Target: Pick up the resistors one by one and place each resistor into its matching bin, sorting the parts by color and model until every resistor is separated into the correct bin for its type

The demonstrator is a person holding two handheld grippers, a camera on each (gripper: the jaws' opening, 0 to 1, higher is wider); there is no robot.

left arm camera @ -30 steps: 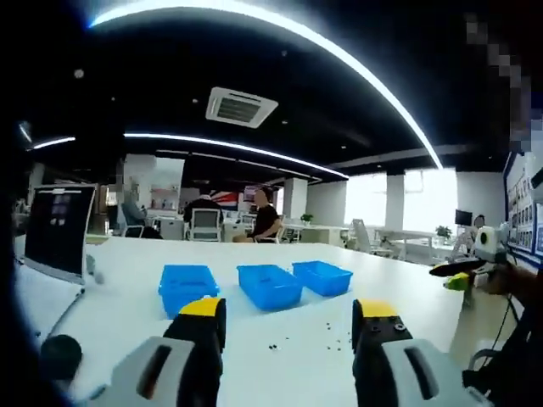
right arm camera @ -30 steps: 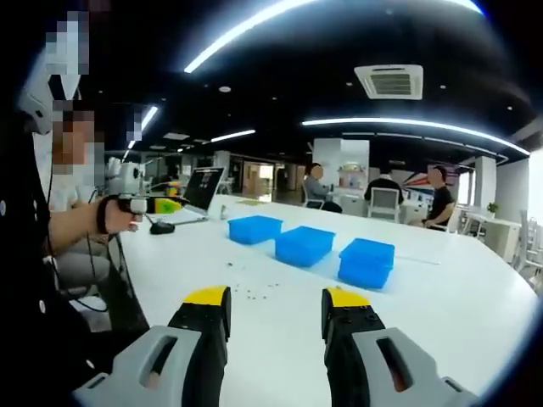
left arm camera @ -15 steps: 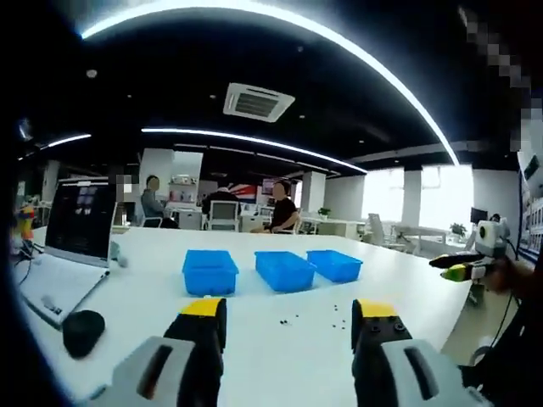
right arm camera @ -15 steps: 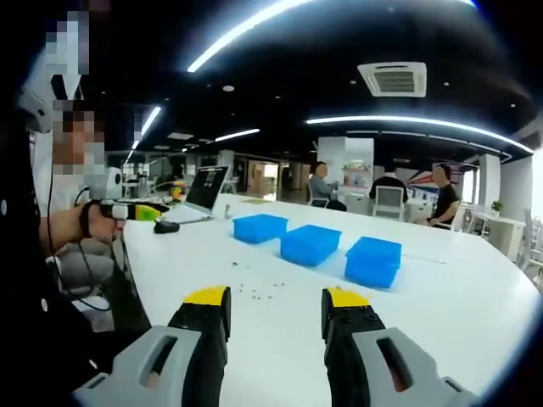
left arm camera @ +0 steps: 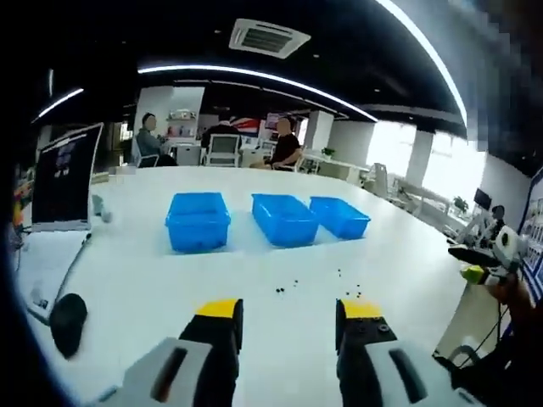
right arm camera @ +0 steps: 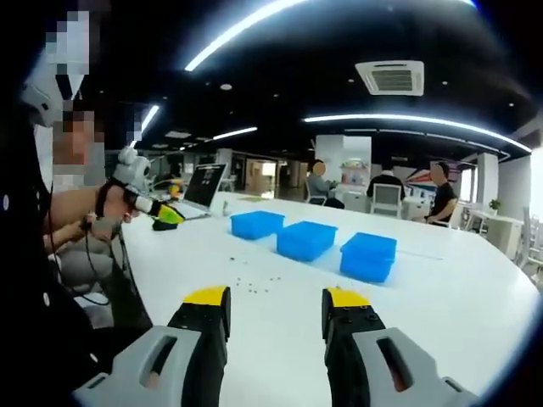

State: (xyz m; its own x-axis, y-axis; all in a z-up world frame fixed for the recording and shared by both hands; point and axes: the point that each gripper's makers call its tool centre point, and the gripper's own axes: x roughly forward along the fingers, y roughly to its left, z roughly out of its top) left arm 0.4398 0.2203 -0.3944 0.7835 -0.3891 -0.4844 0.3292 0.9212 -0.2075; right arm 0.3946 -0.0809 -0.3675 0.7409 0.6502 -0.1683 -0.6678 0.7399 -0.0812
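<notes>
Hovering empty with jaws parted, both grippers [left arm camera: 284,309] [right arm camera: 273,298] are facing unsorted resistors [left arm camera: 293,287] near the desk [left arm camera: 136,280] edge, bins [left arm camera: 284,218] seemingly unfilled.

The three bins [left arm camera: 198,220] were bright blue on a white table [left arm camera: 153,288], with the resistors [left arm camera: 297,284] showing as small dark specks. Both the left gripper [left arm camera: 284,312] and the right gripper [right arm camera: 273,298] were grey with yellow tips over black. The mouse [left arm camera: 66,320] was black.
</notes>
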